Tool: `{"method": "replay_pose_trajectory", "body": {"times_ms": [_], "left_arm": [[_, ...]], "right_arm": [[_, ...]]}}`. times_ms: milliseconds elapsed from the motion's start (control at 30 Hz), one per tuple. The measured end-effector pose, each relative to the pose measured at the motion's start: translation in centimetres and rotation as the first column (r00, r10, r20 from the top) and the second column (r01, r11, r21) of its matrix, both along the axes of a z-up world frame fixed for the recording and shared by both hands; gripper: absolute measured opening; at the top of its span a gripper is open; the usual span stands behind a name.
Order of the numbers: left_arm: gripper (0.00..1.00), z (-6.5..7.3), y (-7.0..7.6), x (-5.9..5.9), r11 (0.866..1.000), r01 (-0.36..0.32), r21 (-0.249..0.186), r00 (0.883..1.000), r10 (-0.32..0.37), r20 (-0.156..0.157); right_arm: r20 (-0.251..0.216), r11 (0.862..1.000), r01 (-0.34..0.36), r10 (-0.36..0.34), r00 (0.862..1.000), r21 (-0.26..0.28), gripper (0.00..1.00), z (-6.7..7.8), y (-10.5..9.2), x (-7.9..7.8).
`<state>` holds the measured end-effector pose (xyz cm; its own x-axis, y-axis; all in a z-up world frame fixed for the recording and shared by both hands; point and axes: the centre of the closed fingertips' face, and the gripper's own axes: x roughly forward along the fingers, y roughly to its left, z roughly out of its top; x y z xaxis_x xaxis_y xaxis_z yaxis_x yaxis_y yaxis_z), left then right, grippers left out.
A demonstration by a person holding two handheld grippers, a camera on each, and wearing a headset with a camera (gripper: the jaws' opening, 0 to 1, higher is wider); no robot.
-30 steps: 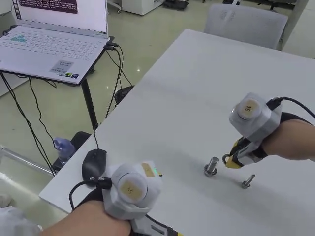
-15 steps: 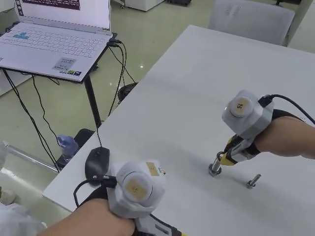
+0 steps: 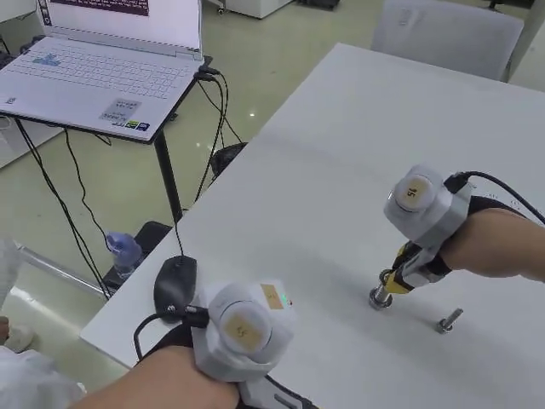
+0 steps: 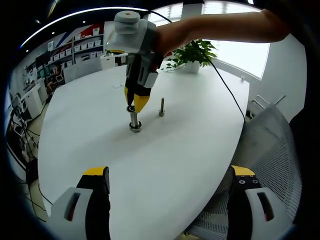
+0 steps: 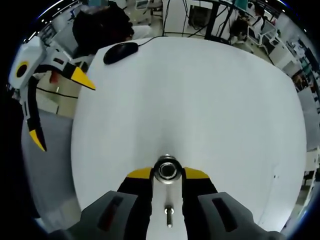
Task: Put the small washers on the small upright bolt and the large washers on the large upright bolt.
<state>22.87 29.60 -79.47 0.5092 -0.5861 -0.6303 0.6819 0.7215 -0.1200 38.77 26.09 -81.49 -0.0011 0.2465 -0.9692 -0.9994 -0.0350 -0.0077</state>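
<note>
Left claw (image 4: 169,171): nearest the person, at the near edge of the bench (image 3: 341,153). Jaws wide, nothing between them. Idle, by my read. Mouse (image 3: 174,288) just beside it, by the near left corner.

Right claw (image 3: 388,286): further in, toward the right edge, pointing down. Jaws narrow, pinching a washer (image 5: 167,170) by its rim between the yellow tips. In the right gripper view the ring lies flat, its hole open to the camera.

Large bolt (image 4: 134,120): upright, directly under the right claw's tips. From the left gripper view the washer sits at the top of the shank. Cannot tell whether the hole is already over the thread or only resting on the end. There is a wider collar at the bolt's base; head or stacked washers, too small to tell.

Small bolt (image 4: 161,106): upright, near the large bolt on the side toward the right edge, apart from both claws. Too small to tell whether it carries anything.

Step in hand, judged: seating a large washer on the large bolt. The next move calls for the hole centred on the shank, then the jaws eased apart so the ring drops. After that, lift straight up so the tips don't knock the bolt. Risk: the ring cocks on the thread and hangs.
</note>
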Motion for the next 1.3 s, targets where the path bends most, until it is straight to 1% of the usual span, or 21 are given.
{"method": "replay_pose_trajectory", "body": {"times_ms": [167, 367, 500, 867, 1133, 1300], "left_arm": [[0.99, -0.1, 0.1, 0.0, 1.0, -0.005, -0.001, 1.0, 0.005, -0.001], [0.99, -0.2, 0.1, -0.2, 1.0, -0.006, 0.004, 1.0, 0.006, -0.006], [0.98, -0.2, 0.1, -0.2, 1.0, -0.009, 0.003, 1.0, 0.009, -0.007], [0.97, -0.5, -0.1, -0.3, 1.0, -0.009, 0.002, 1.0, 0.009, -0.015], [0.95, -0.6, 0.1, -0.5, 1.0, -0.005, 0.005, 1.0, 0.005, -0.024], [0.94, -0.6, 0.0, -0.5, 1.0, -0.002, 0.005, 1.0, 0.002, -0.025]], "right_arm": [[-0.004, 1.0, -0.007, 0.007, 1.0, -0.016, 0.21, -0.8, 0.1, 0.1], [0.0, 0.999, -0.02, 0.02, 1.0, -0.035, 0.22, -1.4, 0.0, -0.1], [-0.002, 0.998, -0.026, 0.026, 1.0, -0.056, 0.22, -1.8, -0.2, -0.4], [-0.01, 0.996, -0.025, 0.024, 1.0, -0.081, 0.22, -3.5, -0.2, -0.8], [-0.011, 0.996, -0.023, 0.022, 1.0, -0.088, 0.22, -4.1, -0.1, -1.0], [-0.007, 0.996, -0.019, 0.019, 1.0, -0.088, 0.22, -4.0, -0.1, -1.0]]}}
